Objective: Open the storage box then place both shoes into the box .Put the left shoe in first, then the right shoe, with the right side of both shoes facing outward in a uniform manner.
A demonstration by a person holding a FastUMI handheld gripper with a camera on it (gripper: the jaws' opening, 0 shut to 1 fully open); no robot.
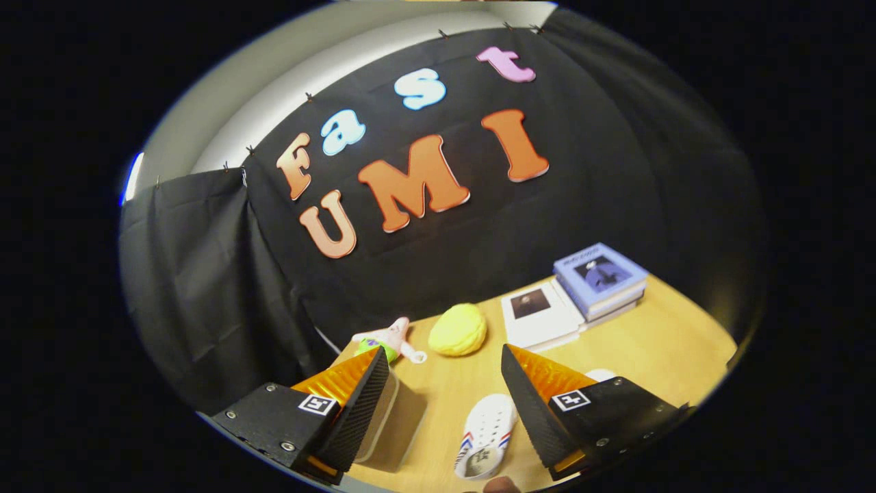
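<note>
- The tool (443, 356) hung above the table (636, 349) with its fingers spread wide, grasping nothing.
- A white shoe (487, 433) lay on the table between the fingers, close to the right one.
- The storage box (390, 424) sat beside the left finger, partly hidden by it.
- Beyond the fingers lay a yellow plush (458, 330), a pink star toy (391, 338) and stacked books (601, 277).
</note>
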